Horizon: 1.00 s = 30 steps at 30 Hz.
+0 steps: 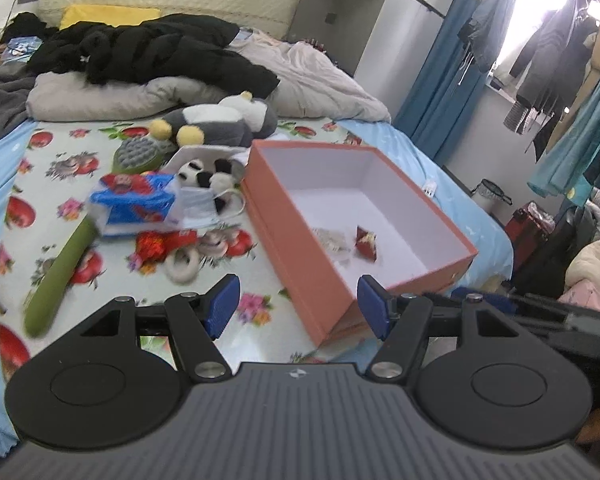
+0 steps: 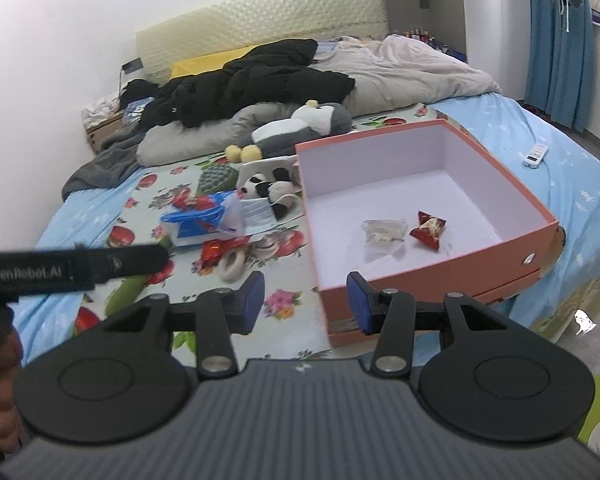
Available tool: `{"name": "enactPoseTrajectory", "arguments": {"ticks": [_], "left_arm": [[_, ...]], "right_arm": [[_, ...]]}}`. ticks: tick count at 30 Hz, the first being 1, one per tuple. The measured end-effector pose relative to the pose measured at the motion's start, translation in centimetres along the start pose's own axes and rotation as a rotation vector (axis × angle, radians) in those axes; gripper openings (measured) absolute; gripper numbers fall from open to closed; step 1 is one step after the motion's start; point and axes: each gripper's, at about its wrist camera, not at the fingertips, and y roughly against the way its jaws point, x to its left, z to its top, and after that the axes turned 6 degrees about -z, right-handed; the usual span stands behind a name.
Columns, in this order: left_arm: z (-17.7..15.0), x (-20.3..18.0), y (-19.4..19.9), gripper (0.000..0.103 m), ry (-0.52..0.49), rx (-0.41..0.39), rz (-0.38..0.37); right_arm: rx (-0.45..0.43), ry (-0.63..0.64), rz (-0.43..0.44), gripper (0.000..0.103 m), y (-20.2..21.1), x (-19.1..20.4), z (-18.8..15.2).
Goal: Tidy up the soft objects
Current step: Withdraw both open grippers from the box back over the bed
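Panda plush (image 2: 269,189) ahead-left of right tool (image 2: 306,302) (spread, empty); left tool (image 1: 298,306) spread.

White lettering reading "GenRobot.AI" is showing, somewhat blurred, on the black strap (image 2: 72,266) crossing the left edge of the right wrist view. Print on the blue and red packet (image 2: 198,216) lying on the bed is staying too blurred to read in either view.
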Motion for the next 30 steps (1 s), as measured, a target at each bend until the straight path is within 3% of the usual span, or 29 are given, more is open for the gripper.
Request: {"name": "enactPoseTrajectory", "arguments": {"ticks": [15,24,30], "left_arm": [[-4.7,4.0,3.5,0.070,0.107,0.024,0.092],[-4.2,7.0,3.4,0.070,0.168,0.020,0.142],[-3.0,9.6,0.9,0.070,0.211,0.053,0.158]], "right_arm": [[0.052,0.070,0.075,0.049,0.1,3.9,-2.6],[0.103,0.105,0.112,0.049,-1.9,6.2,-2.7],[0.147,0.118,0.116,0.049,-4.7,7.2,-2.1]]}}
